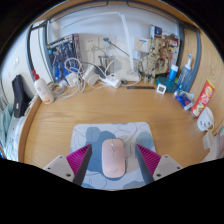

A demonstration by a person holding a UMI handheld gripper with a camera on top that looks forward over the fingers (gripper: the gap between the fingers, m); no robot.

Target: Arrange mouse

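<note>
A: Nearest to us, our gripper (113,163) stood wide open and held nothing. We logged its magenta pads (79,157) at either side, angled inward.

B: And the mouse (113,157)?

A: It lay between the fingers, a pale pink one, with a clear gap on each side. It rested on its own on the light mouse mat (118,135) with a grey pattern, pointing roughly away from us.

B: What worried us from there?

A: Mostly the closing. We judged the shell rounded and smooth, so pads meeting it high on the curve could have squeezed it forward or made it pop out. A lopsided approach would have had one finger touch first and swivel it on the mat.

B: And the mat itself?

A: It looked thin and loose on the wooden counter (60,115); we thought a low fingertip might catch its edge and drag it, mouse and all.

B: Farther out?

A: A white bottle with a red cap (42,89) stood at the left, well apart. Along the back we noted a tangle of cables (90,70) and a power strip (112,81); boxes and small items (190,95) crowded the right. A long carry toward either side risked knocking something over. We could not make out whether the mouse had a cord.
</note>
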